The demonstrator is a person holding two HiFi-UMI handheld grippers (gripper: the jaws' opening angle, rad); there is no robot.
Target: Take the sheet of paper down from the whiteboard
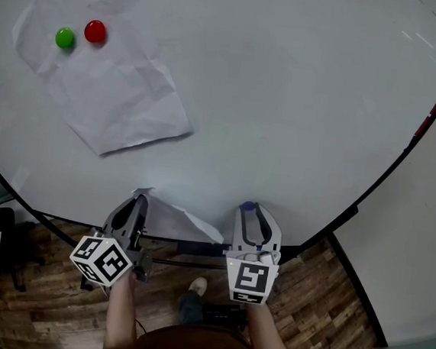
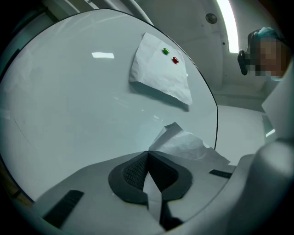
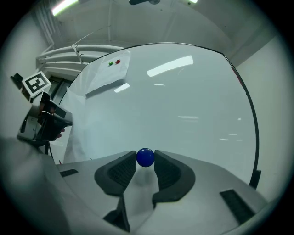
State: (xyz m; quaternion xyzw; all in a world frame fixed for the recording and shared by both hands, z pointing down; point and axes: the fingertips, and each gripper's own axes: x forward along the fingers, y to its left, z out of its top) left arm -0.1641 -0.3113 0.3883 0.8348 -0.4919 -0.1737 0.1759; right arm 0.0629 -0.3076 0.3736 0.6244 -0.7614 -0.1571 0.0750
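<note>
**Sheet of paper (image 2: 183, 142): gripped at the whiteboard's (image 1: 286, 100) lower edge**

Your left gripper (image 2: 147, 155) is clamped on the sheet, which fans out from the pads over the board's bottom edge. Your right gripper (image 3: 145, 161) pinches a blue magnet (image 3: 145, 157), probably so nothing pins the sheet. A second sheet (image 1: 111, 90) hangs upper left, well apart.

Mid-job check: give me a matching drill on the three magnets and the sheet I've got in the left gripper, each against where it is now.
Things:
1. blue magnet
2. red magnet
3. green magnet
4. loose sheet

Places:
A. clamped in the left gripper
B. on the pinned sheet, right of the other magnet in the head view
C. gripped between the jaws of the right gripper
D. on the pinned sheet, left of the other magnet in the head view

Pairs: 1-C, 2-B, 3-D, 4-A
</note>
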